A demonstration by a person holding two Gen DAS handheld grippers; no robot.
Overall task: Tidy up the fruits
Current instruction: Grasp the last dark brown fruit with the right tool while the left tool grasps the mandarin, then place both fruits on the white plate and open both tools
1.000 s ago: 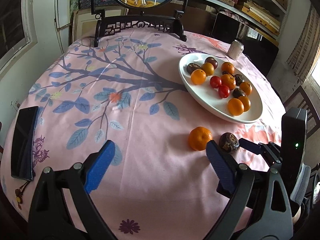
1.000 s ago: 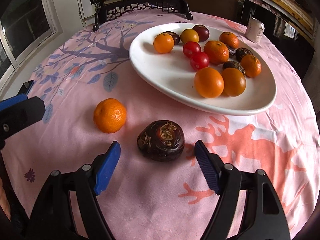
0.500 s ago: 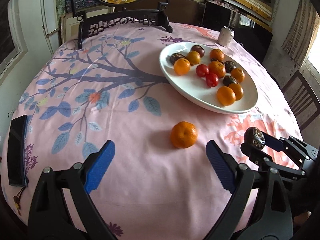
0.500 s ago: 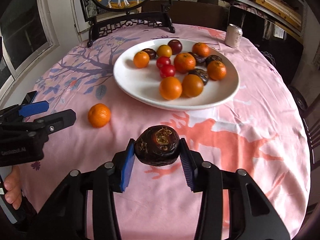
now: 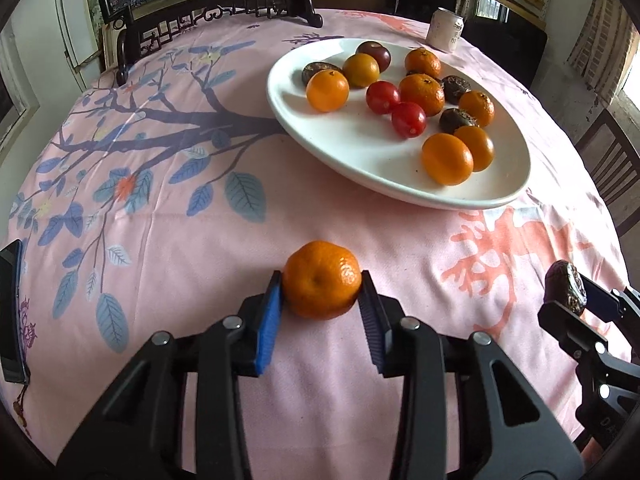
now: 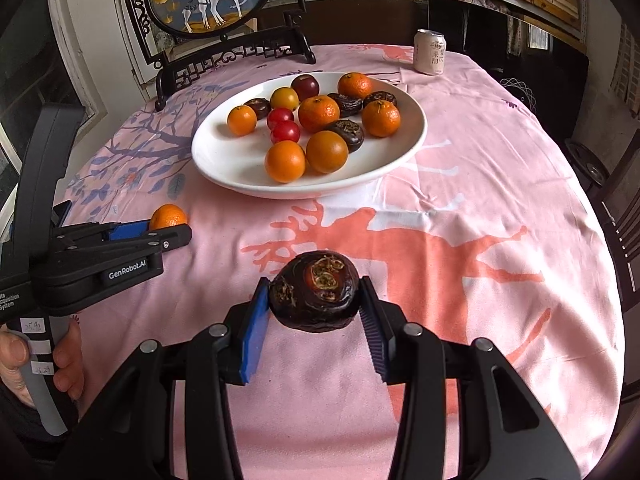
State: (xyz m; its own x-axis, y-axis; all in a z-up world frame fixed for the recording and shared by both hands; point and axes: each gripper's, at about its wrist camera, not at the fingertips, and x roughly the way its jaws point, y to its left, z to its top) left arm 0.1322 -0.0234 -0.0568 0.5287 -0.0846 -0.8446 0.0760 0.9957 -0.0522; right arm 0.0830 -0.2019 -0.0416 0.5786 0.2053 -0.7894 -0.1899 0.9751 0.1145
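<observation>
My left tongs (image 5: 322, 292) are closing on the round orange mandarin (image 5: 322, 278), which a second ago lay loose ahead. My right tongs (image 6: 314, 300) grip the dark wrinkled fruit (image 6: 314, 290); both go next to the white oval plate (image 6: 224, 160) beyond.

The left claw (image 5: 320, 292) is closing on the orange (image 5: 322, 278) now; the right claw (image 6: 313, 300) lifts the dark fruit (image 6: 314, 290) up.

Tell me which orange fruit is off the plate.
The mandarin between the left gripper's closing jaws, on the pink tablecloth. Every other orange fruit lies on the white plate.
</observation>
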